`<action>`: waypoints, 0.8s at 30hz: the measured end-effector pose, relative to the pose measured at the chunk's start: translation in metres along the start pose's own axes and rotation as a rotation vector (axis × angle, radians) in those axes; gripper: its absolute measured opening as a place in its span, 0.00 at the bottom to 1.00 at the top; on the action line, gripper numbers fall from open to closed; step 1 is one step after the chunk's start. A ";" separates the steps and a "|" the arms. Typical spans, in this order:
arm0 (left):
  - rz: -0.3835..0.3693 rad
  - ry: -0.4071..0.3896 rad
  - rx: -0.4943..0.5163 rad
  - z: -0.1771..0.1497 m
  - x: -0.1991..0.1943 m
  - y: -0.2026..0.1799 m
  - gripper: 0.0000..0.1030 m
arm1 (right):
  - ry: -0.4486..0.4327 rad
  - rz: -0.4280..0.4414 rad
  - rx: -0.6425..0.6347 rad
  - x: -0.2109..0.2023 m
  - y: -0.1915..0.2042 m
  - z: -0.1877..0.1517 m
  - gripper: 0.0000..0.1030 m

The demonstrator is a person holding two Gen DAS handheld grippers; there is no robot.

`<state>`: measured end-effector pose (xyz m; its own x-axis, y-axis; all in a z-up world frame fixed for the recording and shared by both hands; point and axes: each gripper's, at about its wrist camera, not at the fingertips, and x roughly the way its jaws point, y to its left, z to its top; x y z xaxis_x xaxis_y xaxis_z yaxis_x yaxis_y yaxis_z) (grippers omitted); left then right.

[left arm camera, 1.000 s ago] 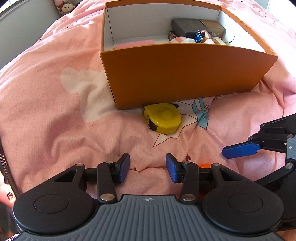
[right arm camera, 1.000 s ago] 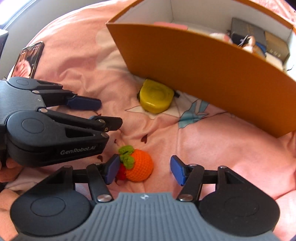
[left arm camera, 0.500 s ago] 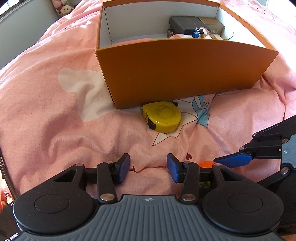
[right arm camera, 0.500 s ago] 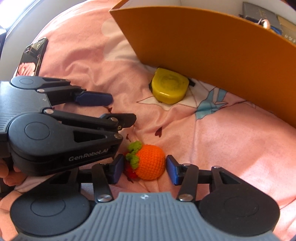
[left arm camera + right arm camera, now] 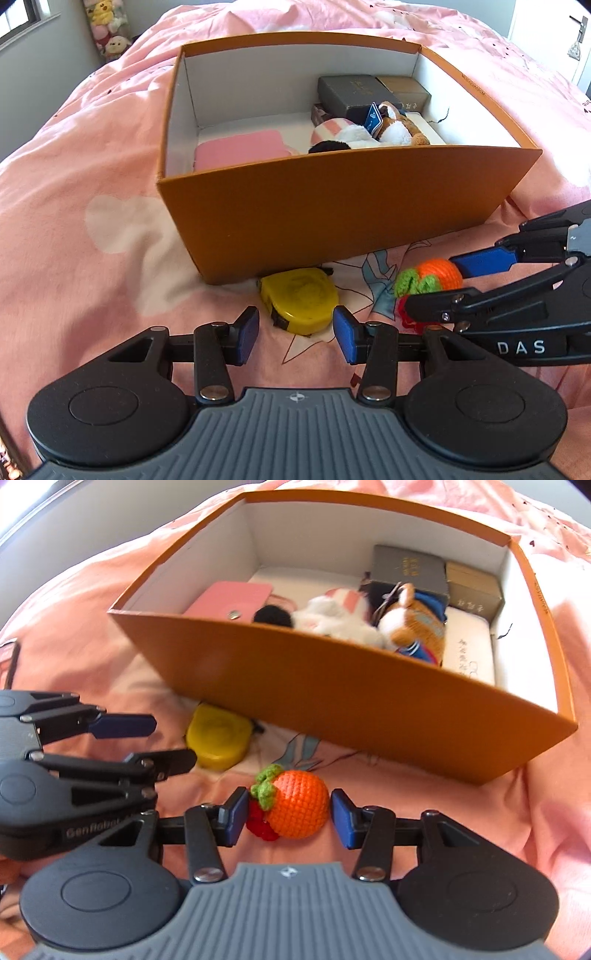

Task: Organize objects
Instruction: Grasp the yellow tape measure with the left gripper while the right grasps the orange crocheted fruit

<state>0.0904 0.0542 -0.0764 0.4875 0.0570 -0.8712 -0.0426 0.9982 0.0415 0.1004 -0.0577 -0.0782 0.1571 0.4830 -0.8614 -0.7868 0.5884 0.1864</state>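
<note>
A crocheted orange toy [image 5: 299,805] with a green leaf and a red bit sits between the blue pads of my right gripper [image 5: 288,818], which is shut on it just above the pink bedsheet. In the left wrist view that toy [image 5: 441,273] shows at the right, pinched between the right fingers. A yellow tape measure [image 5: 299,299] lies on the sheet against the front wall of the orange cardboard box [image 5: 332,206]. My left gripper [image 5: 295,336] stands open right in front of it, a pad on either side of its near edge and neither pressing. The tape measure [image 5: 218,740] also shows beside the left gripper [image 5: 162,744].
The box [image 5: 351,686] holds a pink wallet [image 5: 232,598], plush toys [image 5: 343,620], and dark and tan cases [image 5: 406,568] at its far right. A phone [image 5: 9,657] lies on the bed at the left. Stuffed toys [image 5: 107,33] sit in the far corner.
The right pads have closed onto the orange toy and the toy has shifted toward the box. Both views now look into the box. The tape measure sits nearer the left fingertips.
</note>
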 end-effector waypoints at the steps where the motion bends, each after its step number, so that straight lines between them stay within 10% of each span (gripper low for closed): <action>1: -0.009 0.002 -0.011 0.000 0.002 0.001 0.55 | -0.007 0.000 0.002 0.001 -0.002 0.001 0.49; 13: -0.094 0.033 -0.269 0.007 0.028 0.018 0.72 | 0.002 -0.028 0.026 0.014 -0.015 0.001 0.48; 24: 0.004 0.071 -0.190 0.013 0.055 0.003 0.71 | 0.025 0.016 0.055 0.027 -0.026 0.001 0.50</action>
<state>0.1287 0.0605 -0.1177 0.4249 0.0532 -0.9037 -0.2113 0.9765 -0.0419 0.1255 -0.0591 -0.1053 0.1288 0.4765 -0.8697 -0.7553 0.6154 0.2253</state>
